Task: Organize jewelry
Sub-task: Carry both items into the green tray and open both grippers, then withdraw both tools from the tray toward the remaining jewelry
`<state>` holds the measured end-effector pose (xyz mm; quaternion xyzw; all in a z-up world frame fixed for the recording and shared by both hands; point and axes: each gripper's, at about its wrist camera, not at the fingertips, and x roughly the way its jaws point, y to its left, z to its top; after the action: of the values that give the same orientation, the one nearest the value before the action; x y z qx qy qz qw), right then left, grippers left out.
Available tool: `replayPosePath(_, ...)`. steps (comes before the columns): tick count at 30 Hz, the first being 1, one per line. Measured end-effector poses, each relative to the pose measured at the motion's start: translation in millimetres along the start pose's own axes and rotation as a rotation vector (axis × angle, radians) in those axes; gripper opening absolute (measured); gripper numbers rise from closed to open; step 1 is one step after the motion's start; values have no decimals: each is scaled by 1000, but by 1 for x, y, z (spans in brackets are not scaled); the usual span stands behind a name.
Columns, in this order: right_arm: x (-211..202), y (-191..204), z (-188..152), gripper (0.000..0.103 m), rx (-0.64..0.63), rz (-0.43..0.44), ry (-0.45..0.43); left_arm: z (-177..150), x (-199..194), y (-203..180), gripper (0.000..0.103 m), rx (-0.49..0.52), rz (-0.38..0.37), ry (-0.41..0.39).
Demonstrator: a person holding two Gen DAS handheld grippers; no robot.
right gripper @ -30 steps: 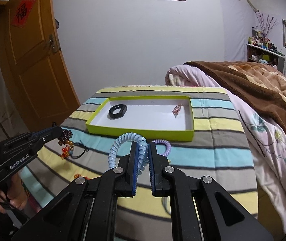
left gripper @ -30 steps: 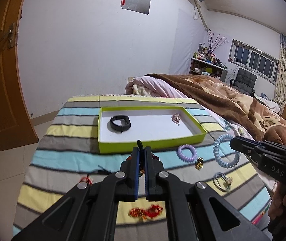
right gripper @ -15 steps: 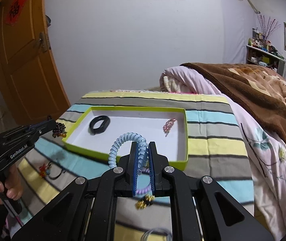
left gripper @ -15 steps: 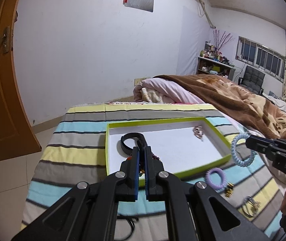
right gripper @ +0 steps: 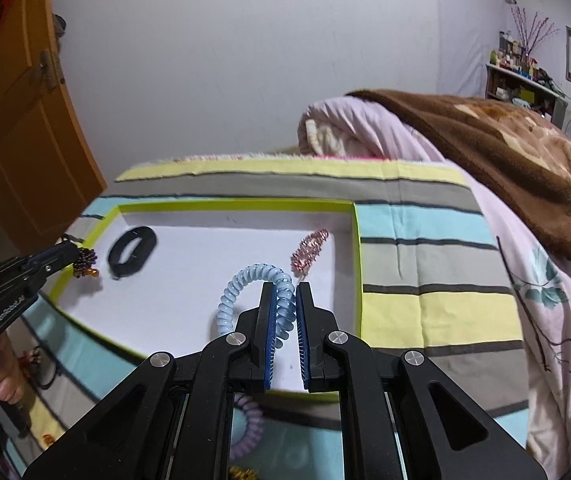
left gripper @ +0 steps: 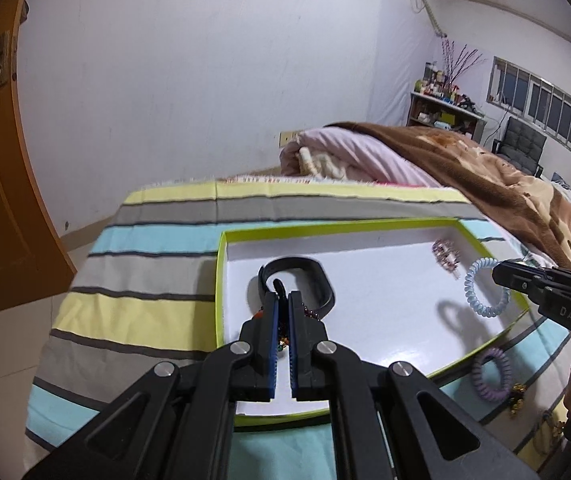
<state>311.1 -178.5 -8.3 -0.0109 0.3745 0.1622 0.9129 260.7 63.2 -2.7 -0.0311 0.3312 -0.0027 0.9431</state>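
A shallow white tray with a lime-green rim (left gripper: 219, 280) (right gripper: 356, 264) lies on the striped cloth. In it rest a black band (left gripper: 317, 276) (right gripper: 133, 250) and a pink beaded piece (left gripper: 445, 254) (right gripper: 309, 250). My left gripper (left gripper: 283, 300) (right gripper: 73, 254) is shut on a dark beaded bracelet (right gripper: 85, 262) with a black cord loop, over the tray's left part. My right gripper (right gripper: 285, 292) (left gripper: 499, 276) is shut on a light-blue spiral hair tie (right gripper: 245, 284) (left gripper: 481, 288), held above the tray's right part.
A purple spiral tie (left gripper: 491, 378) (right gripper: 249, 424) and a small gold piece (left gripper: 517, 398) lie on the cloth in front of the tray. Another beaded cord (right gripper: 33, 360) lies at the left. A brown blanket (left gripper: 485, 172) and pink quilt lie behind; an orange door (right gripper: 13, 120) stands left.
Both grippers have moved forward and lower, from above the cloth to over the tray, each still carrying its piece. The tray now fills more of both views.
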Motion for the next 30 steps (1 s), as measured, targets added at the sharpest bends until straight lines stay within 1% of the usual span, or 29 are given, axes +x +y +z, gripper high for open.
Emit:
replayPosePath(4,16,-3,1,10,8,-3,36,-2,11,1,4,-2,4,27)
replayPosePath(7,23,-2,3,10,-17,-37,58,-3,16,0,4,0,5,45)
replayPosePath(11,32,-3,3,10,-25,-49,98,-3,20,1,5,2,1,60)
replayPosePath(15,39,-4,3,10,-18,-40,127,-2,22,1,5,6,1,64)
replayPosePath(18,39,-4,2,11,-21,-38,131,-2,22,1,5,7,-1,65)
replayPosePath(19,39,-4,2,12,-22,-34,131,-1,23,0,5,8,-3,67)
replayPosePath(21,37,-3,2,18,-21,-25,126,-1,22,-1,6,10,-9,71)
replayPosePath(22,36,-3,2,19,-21,-22,123,-1,22,-2,7,12,-12,71)
replayPosePath(26,28,-1,2,24,-22,-15,106,0,16,-2,20,7,-27,61)
replayPosePath(29,18,2,2,31,-20,-2,91,0,7,0,21,2,-29,47)
replayPosePath(30,16,2,2,31,-21,1,85,-1,3,0,21,2,-29,42)
